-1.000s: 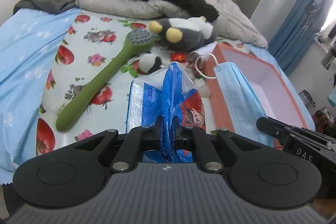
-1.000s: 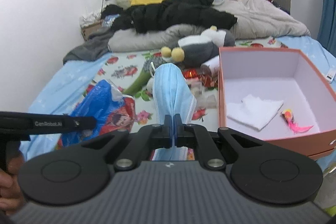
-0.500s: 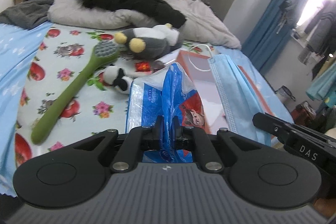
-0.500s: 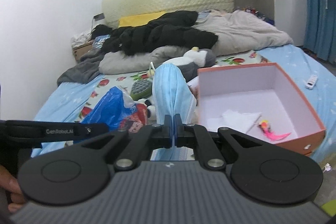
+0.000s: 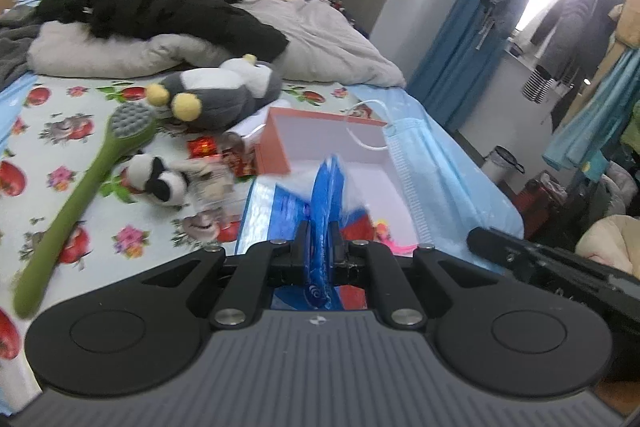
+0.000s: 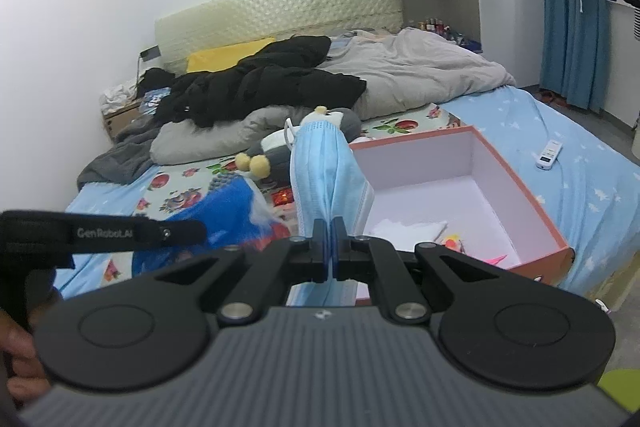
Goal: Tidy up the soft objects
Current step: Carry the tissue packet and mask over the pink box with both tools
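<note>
Two claws: the left claw (image 5: 320,251) is clenched on one blue plastic bag (image 5: 326,203), the right claw (image 6: 330,247) on one blue face mask (image 6: 326,179), both beside one open orange box (image 6: 516,167) on the bed (image 6: 580,171).

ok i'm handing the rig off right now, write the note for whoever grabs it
Left gripper: shut on the blue plastic bag.
Right gripper: shut on the blue face mask.
Both are held up near the open orange box.
Done: a white cloth and a pink item lie in the box.
Left: drop in mask and bag; penguin plush and small panda plush are on the bed.
</note>
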Tool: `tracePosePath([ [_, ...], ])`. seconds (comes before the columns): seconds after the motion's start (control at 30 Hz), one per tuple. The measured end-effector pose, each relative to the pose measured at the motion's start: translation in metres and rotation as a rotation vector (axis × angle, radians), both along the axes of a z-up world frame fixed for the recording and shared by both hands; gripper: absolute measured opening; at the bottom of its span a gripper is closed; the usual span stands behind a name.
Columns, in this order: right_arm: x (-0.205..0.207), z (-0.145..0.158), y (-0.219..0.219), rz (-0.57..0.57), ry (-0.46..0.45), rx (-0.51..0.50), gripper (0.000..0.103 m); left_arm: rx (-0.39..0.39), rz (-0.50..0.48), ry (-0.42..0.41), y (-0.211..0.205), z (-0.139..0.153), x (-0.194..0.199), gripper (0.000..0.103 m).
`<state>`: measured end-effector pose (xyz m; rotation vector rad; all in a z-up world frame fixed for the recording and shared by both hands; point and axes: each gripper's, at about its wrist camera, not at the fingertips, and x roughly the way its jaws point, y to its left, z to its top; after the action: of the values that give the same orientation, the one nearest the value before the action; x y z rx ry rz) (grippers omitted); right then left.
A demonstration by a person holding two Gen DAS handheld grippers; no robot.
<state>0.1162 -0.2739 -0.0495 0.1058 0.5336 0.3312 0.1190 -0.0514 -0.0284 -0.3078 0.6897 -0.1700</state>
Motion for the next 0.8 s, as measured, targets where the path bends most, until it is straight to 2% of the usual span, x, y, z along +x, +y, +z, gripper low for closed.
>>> tracePosePath([
  [0.2, 0.034, -0.013, -0.018, -0.035, 0.039, 0.015, 0.005, -0.006, -0.044, 0.032, -0.021, -0.009, 0.041, 0.008],
  [0.5, 0.100, -0.033, -0.035, -0.082, 0.109, 0.021, 0.005, -0.009, -0.049, 0.064, -0.036, -0.020, 0.106, 0.007],
  [0.63, 0.136, -0.040, -0.040, -0.100, 0.121, 0.013, 0.006, -0.004, -0.068, 0.071, -0.046, -0.026, 0.153, 0.007],
  [0.8, 0.193, -0.065, -0.044, -0.114, 0.194, -0.009, 0.006, -0.012, -0.092, 0.116, -0.063, -0.050, 0.222, 0.007],
])
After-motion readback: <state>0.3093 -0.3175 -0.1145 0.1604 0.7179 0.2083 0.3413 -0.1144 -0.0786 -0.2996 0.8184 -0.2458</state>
